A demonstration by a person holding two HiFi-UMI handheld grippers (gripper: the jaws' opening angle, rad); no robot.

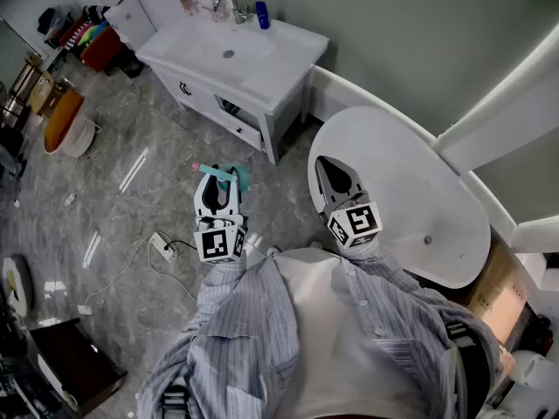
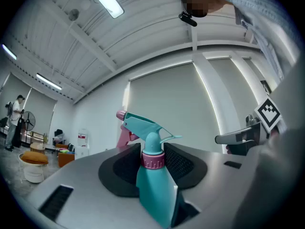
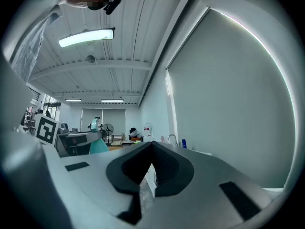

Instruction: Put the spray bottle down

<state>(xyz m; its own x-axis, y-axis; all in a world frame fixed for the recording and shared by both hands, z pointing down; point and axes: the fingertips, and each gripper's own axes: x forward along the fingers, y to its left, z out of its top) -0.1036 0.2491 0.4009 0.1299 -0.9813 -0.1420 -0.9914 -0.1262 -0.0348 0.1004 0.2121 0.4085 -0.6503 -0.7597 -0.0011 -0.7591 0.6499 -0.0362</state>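
Left gripper [image 1: 218,182] is clamped hard on the teal spray bottle [image 1: 238,178]; in the left gripper view the jaws pinch the spray bottle [image 2: 152,185] on both sides just below its pink collar, trigger head and pink nozzle poking out past the tips, nozzle pointing left. The bottle is up in the air, held over the grey marble floor [image 1: 131,190] between the vanity [image 1: 253,81] and the person's striped shirt [image 1: 253,339]; nothing under it is touching it.

Right gripper [image 1: 330,175] hangs over the near end of the white bathtub [image 1: 410,190] – its jaws are closed, tip against tip, as the right gripper view shows at [image 3: 151,147]; the teal bottle [image 3: 97,147] peeks in at that view's left beside the other gripper's marker cube [image 3: 46,129].

Containers now: the tub shows bare white floor and a small drain [image 1: 428,241]; the sink basin [image 1: 229,52] shows only its drain, with a faucet [image 1: 229,5] and a blue bottle [image 1: 263,14] on the back ledge; far left, a white bucket [image 1: 80,140] carries an orange tub [image 1: 61,119] – what lies inside is not visible. A power strip [image 1: 163,245] lies on the floor near the left gripper's cube.
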